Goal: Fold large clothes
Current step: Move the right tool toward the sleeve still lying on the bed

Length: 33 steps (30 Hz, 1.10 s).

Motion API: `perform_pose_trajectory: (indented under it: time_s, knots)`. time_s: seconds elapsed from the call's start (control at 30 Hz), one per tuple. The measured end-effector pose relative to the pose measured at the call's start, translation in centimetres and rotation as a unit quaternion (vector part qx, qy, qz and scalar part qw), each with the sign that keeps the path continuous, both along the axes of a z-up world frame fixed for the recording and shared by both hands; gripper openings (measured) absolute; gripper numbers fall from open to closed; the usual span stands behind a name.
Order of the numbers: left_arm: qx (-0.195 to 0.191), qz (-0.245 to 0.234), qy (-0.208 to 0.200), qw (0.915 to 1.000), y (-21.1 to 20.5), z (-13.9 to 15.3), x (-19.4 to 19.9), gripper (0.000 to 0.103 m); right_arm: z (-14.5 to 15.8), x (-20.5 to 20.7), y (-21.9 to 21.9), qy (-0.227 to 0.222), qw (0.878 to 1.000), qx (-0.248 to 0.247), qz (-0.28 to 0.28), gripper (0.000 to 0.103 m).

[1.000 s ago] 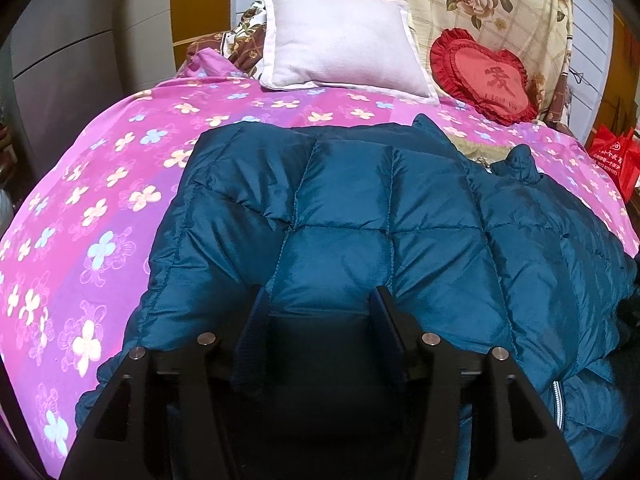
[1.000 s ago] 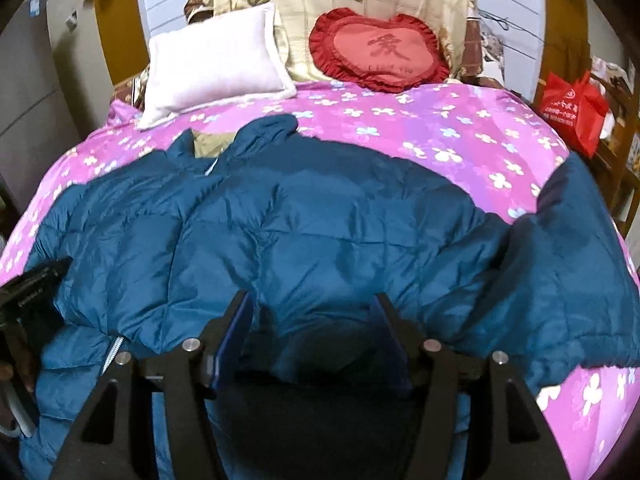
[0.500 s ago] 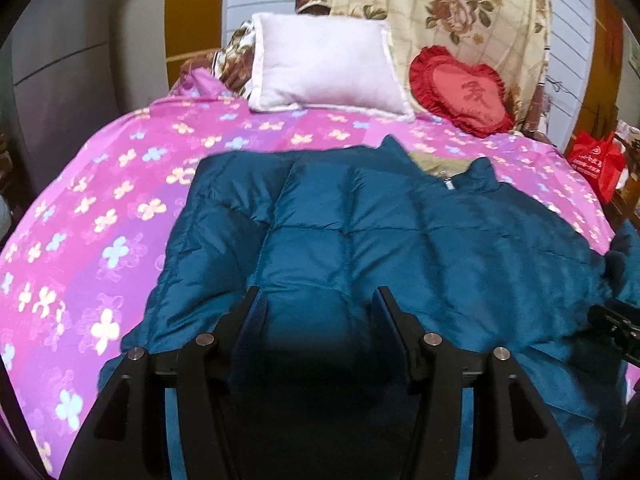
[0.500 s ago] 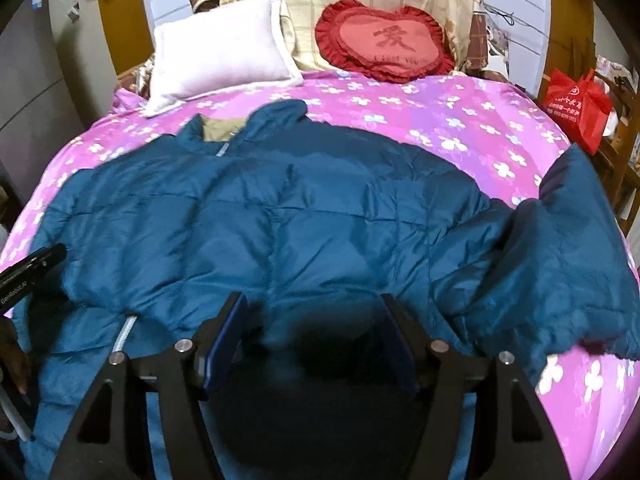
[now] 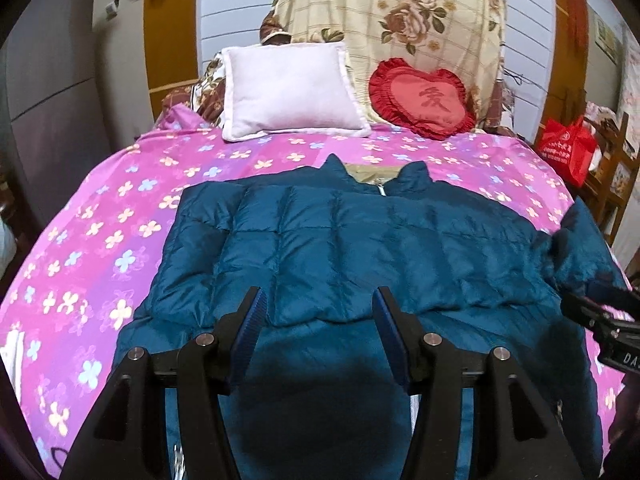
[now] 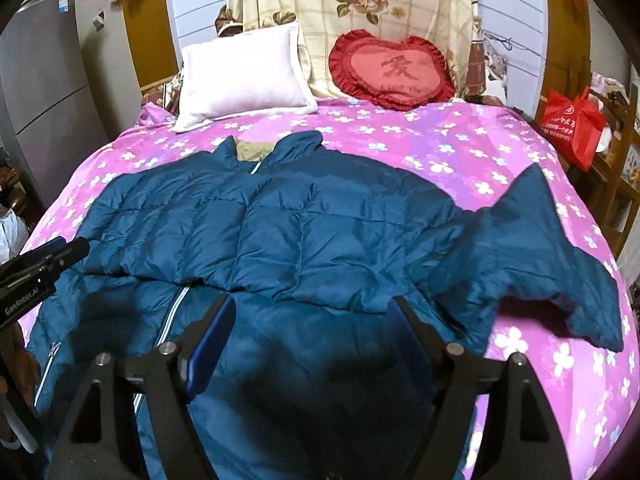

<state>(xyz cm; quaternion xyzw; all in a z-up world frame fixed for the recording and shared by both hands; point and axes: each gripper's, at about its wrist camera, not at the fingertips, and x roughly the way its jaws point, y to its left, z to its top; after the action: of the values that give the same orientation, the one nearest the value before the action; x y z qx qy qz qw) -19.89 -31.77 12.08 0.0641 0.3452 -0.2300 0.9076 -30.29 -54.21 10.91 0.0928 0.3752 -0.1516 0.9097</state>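
Partly hidden: the near hem of the jacket (image 5: 360,248) lies behind both grippers in each view, dark in their shadow, so its lower edge cannot be made out. The left gripper (image 5: 318,320) shows in the right wrist view only as a black body cut off at the left edge, and the right gripper (image 6: 310,334) likewise as a black stub at the right edge of the left wrist view. A bit of a hand (image 6: 18,364) shows beside that left body, mostly cropped.

Containers: one red bag (image 6: 574,124) at the far right beside the bed (image 5: 92,240); its contents are not visible.

Jacket: dark teal, quilted and puffy, spread across the middle of the bed on the pink flowered cover. Collar points toward the pillow (image 5: 288,92), with a tan lining showing in the neck opening. A folded panel lies across the body, its edge running crosswise just beyond the fingertips. A pale zipper (image 6: 176,308) runs down the near part. One sleeve (image 6: 552,256) sprawls out to the right, rumpled, its end near the bed's edge.

Left gripper: jaws spread, nothing between them, above the jacket.
Right gripper: jaws spread wide and just been opening, nothing pinched.

Other: red heart cushion (image 5: 424,100) beside the pillow, both against a flowered blanket (image 5: 400,20) at the head.
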Motion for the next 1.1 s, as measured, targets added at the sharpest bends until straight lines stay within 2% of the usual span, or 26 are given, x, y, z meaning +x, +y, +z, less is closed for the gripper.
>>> perform_pose_trajectory:
  time_s: [0.17, 0.33, 0.8, 1.1]
  knots:
    - [-0.001, -0.013, -0.008, 0.9999, 0.1, 0.3, -2.7, 0.037, 0.7, -2.2, -0.5, -0.006, 1.0, -0.009, -0.011, 0.082]
    - [0.0, -0.017, -0.013, 0.9998, -0.1, -0.3, -3.5, 0.037, 0.7, -3.3, -1.2, -0.001, 1.0, -0.013, -0.023, 0.082]
    - [-0.006, -0.015, -0.004, 0.9999, 0.2, -1.7, -2.3, 0.037, -0.7, -3.0, -1.7, 0.009, 0.999, -0.009, -0.035, 0.084]
    - [-0.009, -0.024, 0.003, 0.9997, -1.3, -2.3, -1.8, 0.037, -1.1, -4.3, -4.7, 0.013, 0.998, -0.008, -0.064, 0.085]
